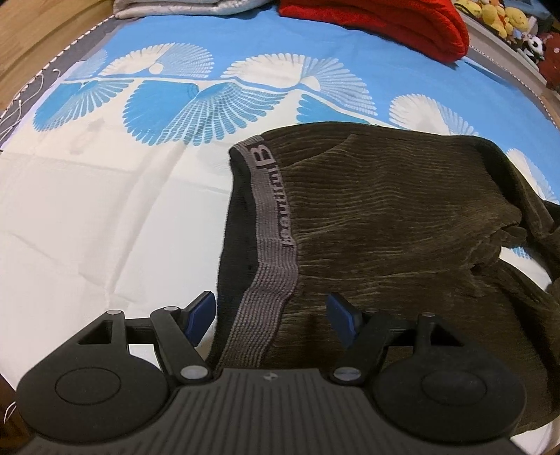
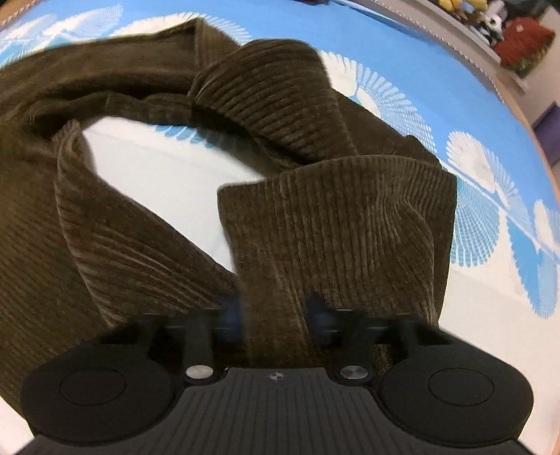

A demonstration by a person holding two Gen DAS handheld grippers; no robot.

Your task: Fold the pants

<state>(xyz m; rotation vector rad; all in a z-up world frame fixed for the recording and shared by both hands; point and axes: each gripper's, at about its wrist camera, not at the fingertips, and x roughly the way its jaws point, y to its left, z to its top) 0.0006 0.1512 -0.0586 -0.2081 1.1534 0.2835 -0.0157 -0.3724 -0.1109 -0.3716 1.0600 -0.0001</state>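
Dark olive corduroy pants (image 1: 385,210) lie on the bed with a grey lettered waistband (image 1: 273,217) running toward my left gripper (image 1: 271,320). That gripper is open, its blue pads either side of the waistband's near end, not clamped. In the right wrist view the pant legs (image 2: 157,245) lie twisted and crumpled. My right gripper (image 2: 274,315) is blurred and is closed on a leg's cuff end (image 2: 332,238), which rises between the fingers.
The bed sheet (image 1: 105,210) is white with blue fan patterns. A red folded garment (image 1: 385,24) and a grey one (image 1: 175,8) lie at the far edge. Stuffed toys (image 1: 507,21) fill a shelf at the far right. Wooden floor shows at the left.
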